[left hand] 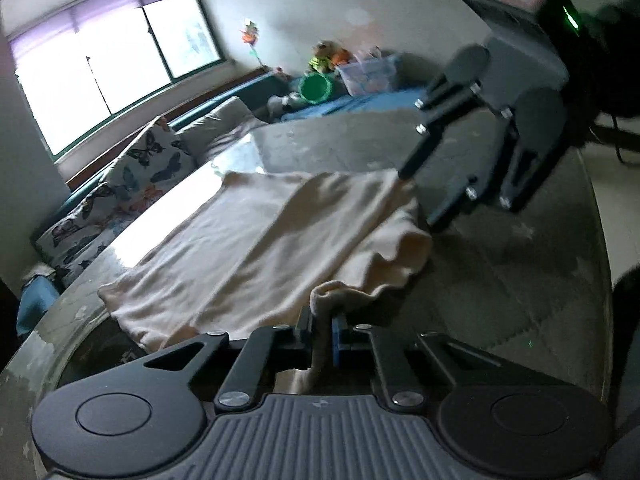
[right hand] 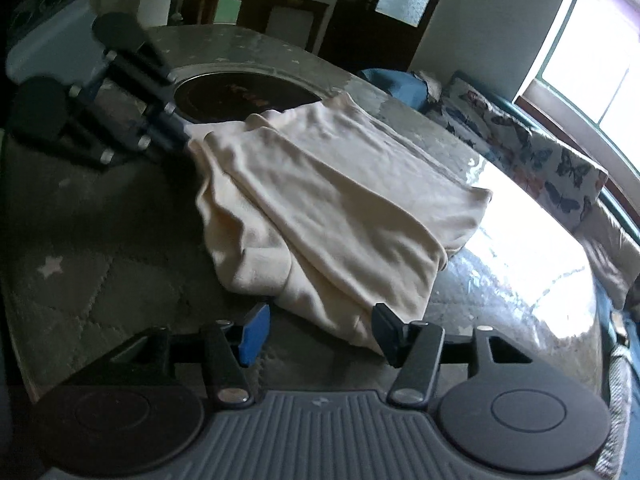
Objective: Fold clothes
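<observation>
Nearest the left wrist camera, a bunched corner of the cream garment (left hand: 280,240) is pinched between the pressed-together jaws of the left gripper (left hand: 322,330), the cloth rising in a small hump just above the pads and trailing down between them. From that corner the garment spreads away across the round table (left hand: 520,264), lying partly folded over itself, with a smooth upper layer and rumpled edges along the side toward the grippers. At its far corner stands the right gripper (left hand: 416,196), its jaws spread; one dark finger comes down right at the cloth's edge, and from this view I cannot tell whether it touches. Seen from the right wrist, the same garment's near corner lies between the two pads, the blue one standing clear of the cloth and the dark one at or against the fold's edge, so nothing is gripped there. Under the cloth the table wears a grey cover with pale stars, and a dark round inset (right hand: 248,98) shows beside the garment's far end. Beyond the table a butterfly-print cushion (left hand: 132,184) sits on a teal sofa beneath a bright window (left hand: 112,56).
</observation>
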Action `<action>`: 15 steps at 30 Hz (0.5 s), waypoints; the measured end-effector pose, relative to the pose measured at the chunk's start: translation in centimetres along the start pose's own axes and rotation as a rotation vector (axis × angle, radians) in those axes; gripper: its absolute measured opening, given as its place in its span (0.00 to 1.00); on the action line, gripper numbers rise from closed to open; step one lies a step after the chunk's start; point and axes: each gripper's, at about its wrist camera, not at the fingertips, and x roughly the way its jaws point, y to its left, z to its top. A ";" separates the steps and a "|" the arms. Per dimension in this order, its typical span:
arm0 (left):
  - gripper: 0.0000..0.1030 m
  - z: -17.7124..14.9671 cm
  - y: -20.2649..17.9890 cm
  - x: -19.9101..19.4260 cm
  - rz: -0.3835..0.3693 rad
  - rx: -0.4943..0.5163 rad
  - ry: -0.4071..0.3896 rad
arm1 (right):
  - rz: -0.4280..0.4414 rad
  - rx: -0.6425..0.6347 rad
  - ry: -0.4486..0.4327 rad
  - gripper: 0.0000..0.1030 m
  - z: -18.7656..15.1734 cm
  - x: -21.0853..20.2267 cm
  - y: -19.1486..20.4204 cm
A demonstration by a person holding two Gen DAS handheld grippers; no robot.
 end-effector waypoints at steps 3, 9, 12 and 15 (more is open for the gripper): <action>0.08 0.6 1.5 0.2 -0.007 -0.072 -0.009 | -0.010 -0.015 -0.015 0.62 -0.1 0.2 0.1; 0.08 1.7 3.8 0.7 -0.018 -0.178 -0.032 | -0.010 -0.021 -0.070 0.65 0.2 0.9 0.3; 0.08 2.1 4.4 0.9 -0.017 -0.193 -0.036 | -0.012 -0.018 -0.099 0.62 0.4 1.3 0.4; 0.08 2.0 5.0 1.2 -0.028 -0.222 -0.033 | 0.001 0.005 -0.110 0.52 0.9 2.0 0.2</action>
